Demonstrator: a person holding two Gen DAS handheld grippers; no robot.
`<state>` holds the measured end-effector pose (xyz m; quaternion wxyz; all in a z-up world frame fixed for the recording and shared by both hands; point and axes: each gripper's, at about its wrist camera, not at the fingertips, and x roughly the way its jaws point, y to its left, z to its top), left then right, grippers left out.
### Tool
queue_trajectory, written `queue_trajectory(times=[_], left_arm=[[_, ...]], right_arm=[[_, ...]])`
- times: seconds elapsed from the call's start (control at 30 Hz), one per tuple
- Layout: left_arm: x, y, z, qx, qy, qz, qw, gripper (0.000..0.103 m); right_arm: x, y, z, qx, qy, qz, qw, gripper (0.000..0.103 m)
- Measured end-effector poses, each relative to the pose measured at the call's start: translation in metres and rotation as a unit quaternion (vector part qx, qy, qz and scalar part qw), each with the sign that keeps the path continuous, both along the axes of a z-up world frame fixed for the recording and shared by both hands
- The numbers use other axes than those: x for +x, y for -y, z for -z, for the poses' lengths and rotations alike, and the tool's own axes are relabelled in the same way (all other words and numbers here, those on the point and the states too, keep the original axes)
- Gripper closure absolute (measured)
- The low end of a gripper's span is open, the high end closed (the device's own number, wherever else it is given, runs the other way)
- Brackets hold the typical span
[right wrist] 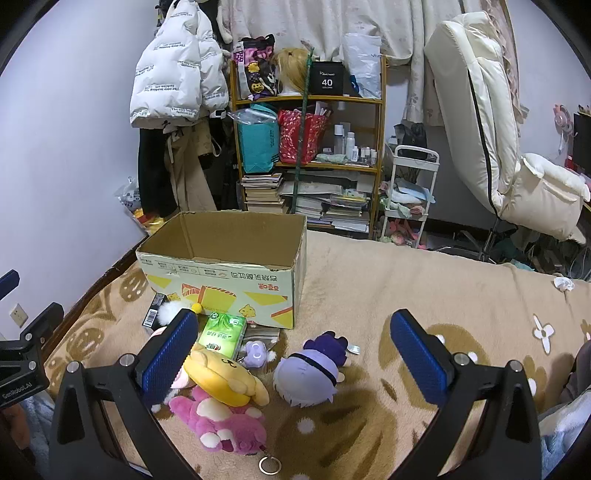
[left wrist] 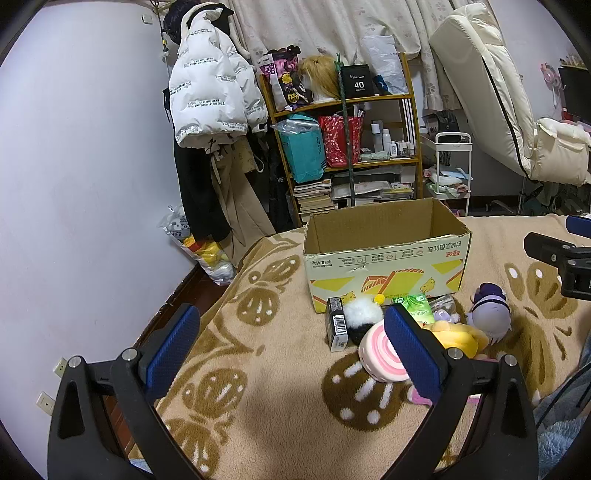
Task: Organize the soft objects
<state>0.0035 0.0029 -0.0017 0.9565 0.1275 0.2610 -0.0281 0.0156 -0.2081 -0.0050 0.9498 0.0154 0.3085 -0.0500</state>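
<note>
Both claws, left claw [left wrist: 288,343] and right claw [right wrist: 295,350], gape apart, holding nothing; the open brown cardboard box [right wrist: 225,254] looks unfilled, and the purple round plush doll [right wrist: 306,376] and the other plush toys lie unsorted on the bed.

We see pale wall [right wrist: 66,155], wooden shelf [right wrist: 380,122] full of books, white puffy coat [right wrist: 173,74] hanging, curtains [right wrist: 369,18], cream chair [right wrist: 480,122], small white cart [right wrist: 410,192].

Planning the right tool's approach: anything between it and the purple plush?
Nothing: bare blanket between the open right tool and the purple plush, per the right wrist view.
</note>
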Motion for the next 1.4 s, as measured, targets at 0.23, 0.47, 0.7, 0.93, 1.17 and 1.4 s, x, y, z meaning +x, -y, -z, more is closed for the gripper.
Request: queue_trajectory(times=[0.23,0.47,0.7,0.93,1.17,1.4], left_arm=[[-0.0006,0.0004,0.0003,0.000,0.000,-0.001,1.0000,0.004],[-0.0007,0.0004,0.0002,0.000,0.001,-0.001,1.0000,0.004],[-0.0008,0.0003,0.0000,0.000,0.001,0.000,1.0000,0.004],[-0.0033,0.0006,-0.0011,0.003,0.003,0.002,1.0000,0.004],[-0.0032,0.0017,-0.0007,0.002,0.001,0.002,1.0000,0.004],[-0.0010,0.0016,0.0003,-0.002,-0.008,0.002,1.0000,0.004]], right_arm=[[0.0005,0.0006,0.0013,0.001,0.001,0.000,1.000,0.000],[-0.0017,0.0003,-0.0065,0.005,0.001,0.002,1.000,0.000],[-0.0018,0.0015,-0.0058,0.004,0.000,0.003,1.000,0.000],[-0.0019,0.0018,-0.0058,0.005,0.001,0.003,1.000,0.000],[-0.0021,0.0020,-0.0059,0.006,0.000,0.002,1.000,0.000],[-0.0020,0.0027,-0.0058,0.006,0.000,0.003,1.000,0.000]])
